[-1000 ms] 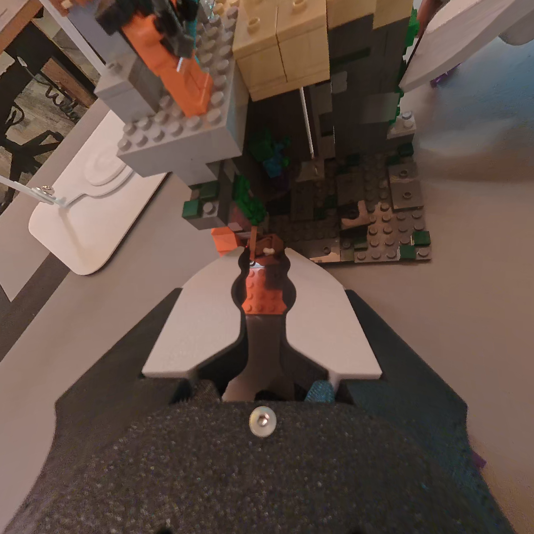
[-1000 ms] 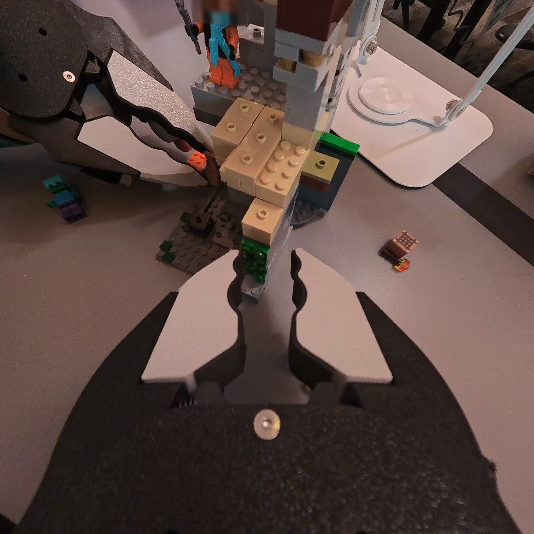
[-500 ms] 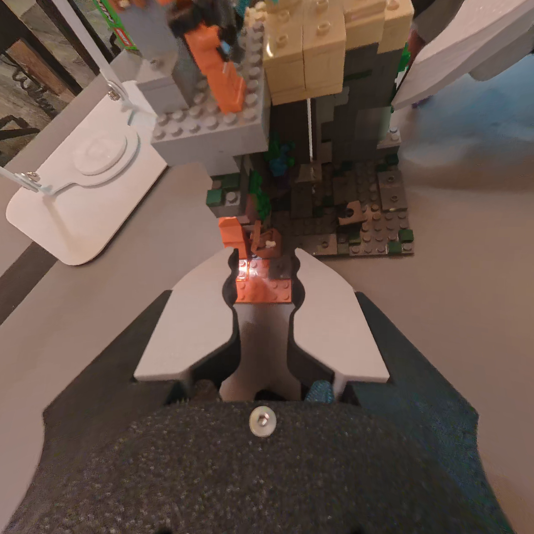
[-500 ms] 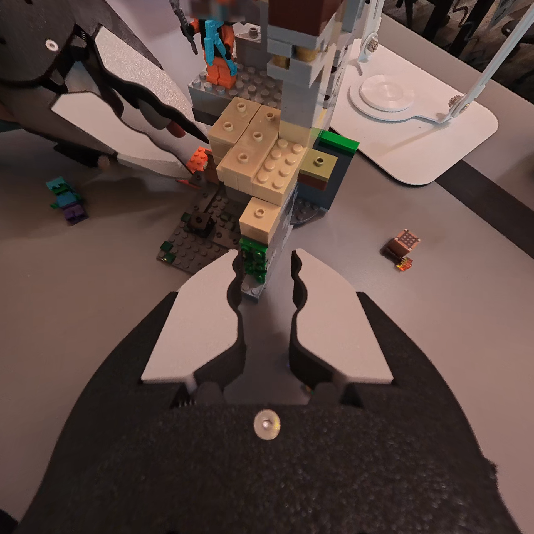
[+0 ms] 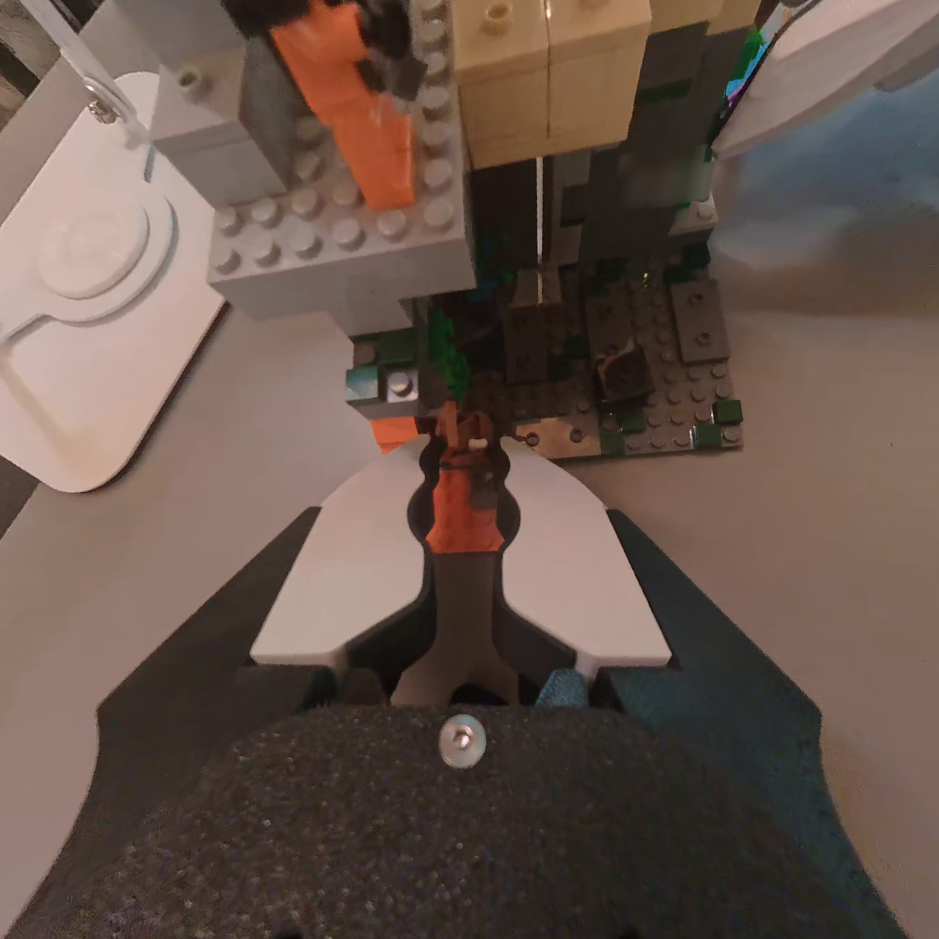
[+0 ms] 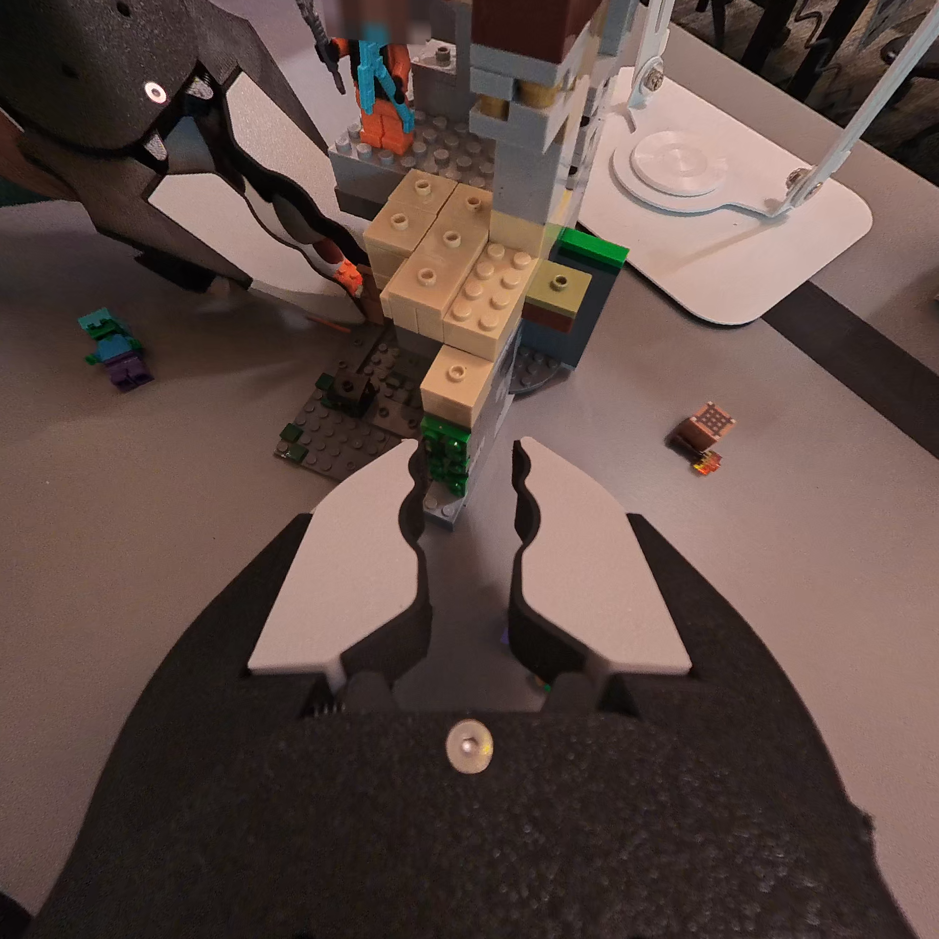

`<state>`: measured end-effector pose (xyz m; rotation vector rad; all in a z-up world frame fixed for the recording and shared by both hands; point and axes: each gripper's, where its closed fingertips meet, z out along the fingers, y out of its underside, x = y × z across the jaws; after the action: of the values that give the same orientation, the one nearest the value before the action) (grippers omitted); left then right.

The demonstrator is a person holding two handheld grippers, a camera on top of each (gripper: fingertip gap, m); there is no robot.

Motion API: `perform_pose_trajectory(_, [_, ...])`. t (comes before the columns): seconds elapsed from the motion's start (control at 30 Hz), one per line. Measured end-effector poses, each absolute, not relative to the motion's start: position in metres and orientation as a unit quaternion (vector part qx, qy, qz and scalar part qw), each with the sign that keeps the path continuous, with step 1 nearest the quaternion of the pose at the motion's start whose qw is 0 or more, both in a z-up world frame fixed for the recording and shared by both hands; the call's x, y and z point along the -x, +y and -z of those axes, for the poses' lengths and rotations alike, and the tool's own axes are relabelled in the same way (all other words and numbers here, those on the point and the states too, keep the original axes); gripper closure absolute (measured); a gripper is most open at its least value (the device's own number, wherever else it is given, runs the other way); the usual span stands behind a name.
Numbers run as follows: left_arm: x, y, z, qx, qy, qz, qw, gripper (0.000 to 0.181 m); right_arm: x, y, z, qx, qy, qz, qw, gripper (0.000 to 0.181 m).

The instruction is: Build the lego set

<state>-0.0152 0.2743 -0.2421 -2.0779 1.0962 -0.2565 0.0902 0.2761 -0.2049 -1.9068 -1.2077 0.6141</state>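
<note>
Lego build (image 6: pixel 457 284) standing mid-table on a dark grey baseplate (image 5: pixel 676 406), directly ahead of both grippers. Compared with half a second ago: left gripper (image 5: pixel 465 457) clenched again on the orange plate (image 5: pixel 460 513), which then lay flat between parted fingers; plate now tilted, its brown attachment (image 5: pixel 470 432) pressed against the baseplate's near edge. Closer to the build than before, with the grey studded platform (image 5: pixel 345 239) and the orange minifigure (image 6: pixel 383 101) on it filling more of the left wrist view. Right gripper (image 6: pixel 465 457) unchanged: fingers parted, grasping nothing, tips on either side of the green foliage piece (image 6: pixel 447 457) at the tower's foot, contact not discernible. Tan bricks (image 6: pixel 447 274) stacked in steps above that corner. Loose on the table (image 6: pixel 152 508): a small green and purple figure (image 6: pixel 114 350) to the left, a small brown block (image 6: pixel 703 429) to the right. White stand base (image 6: pixel 737 239) behind the build. No containers visible.
</note>
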Motion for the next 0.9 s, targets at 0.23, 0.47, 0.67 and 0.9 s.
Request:
perform_pose_trajectory(0.23, [0.0156, 0.2699, 0.2424, 0.808, 0.451, 0.089, 0.368, 0.161, -0.0917, 0.2775, 0.2049, 0.752, -0.474, -0.239, 0.391, 0.149])
perform_pose_trajectory(0.47, [0.0148, 0.2669, 0.2397, 0.807, 0.446, 0.083, 0.378, 0.161, -0.0920, 0.2777, 0.2048, 0.752, -0.474, -0.239, 0.391, 0.149])
perform_pose_trajectory(0.67, [0.0119, 0.2661, 0.2395, 0.803, 0.444, 0.090, 0.388, 0.163, -0.0915, 0.2773, 0.2052, 0.752, -0.474, -0.237, 0.391, 0.150])
perform_pose_trajectory(0.9, [0.0105, 0.2663, 0.2398, 0.802, 0.444, 0.088, 0.389, 0.162, -0.0916, 0.2775, 0.2051, 0.752, -0.474, -0.237, 0.392, 0.150])
